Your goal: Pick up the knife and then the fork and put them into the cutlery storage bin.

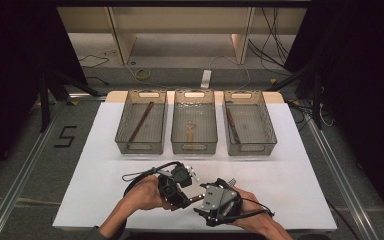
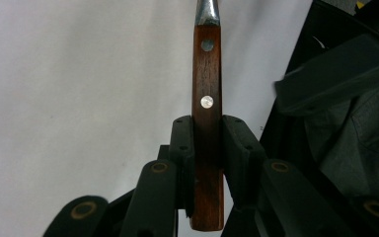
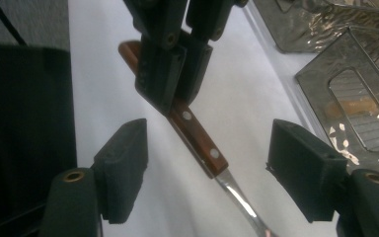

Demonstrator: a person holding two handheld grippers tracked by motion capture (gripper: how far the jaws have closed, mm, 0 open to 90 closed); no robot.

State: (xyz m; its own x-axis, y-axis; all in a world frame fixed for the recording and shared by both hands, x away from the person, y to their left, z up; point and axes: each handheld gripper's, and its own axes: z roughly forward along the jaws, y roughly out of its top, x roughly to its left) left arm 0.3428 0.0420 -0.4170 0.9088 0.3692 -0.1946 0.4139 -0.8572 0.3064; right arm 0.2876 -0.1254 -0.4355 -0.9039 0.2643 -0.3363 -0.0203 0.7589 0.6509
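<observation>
- The left gripper (image 2: 207,148) pinches the wooden handle (image 2: 207,138) of a piece of cutlery (image 3: 197,140) between flat black pads.
- The handle is reddish-brown, smooth and straight, set with round silver rivets; a bright metal neck continues beyond it.
- Its long axis runs straight out from the left gripper toward the right gripper (image 3: 207,163).
- The right gripper's blocky black jaws stand spread on either side of the handle, touching nothing.
- Below both lies a plain white table cover (image 1: 95,165).
- Farther off, three clear ribbed plastic bins (image 1: 194,127) sit side by side.
</observation>
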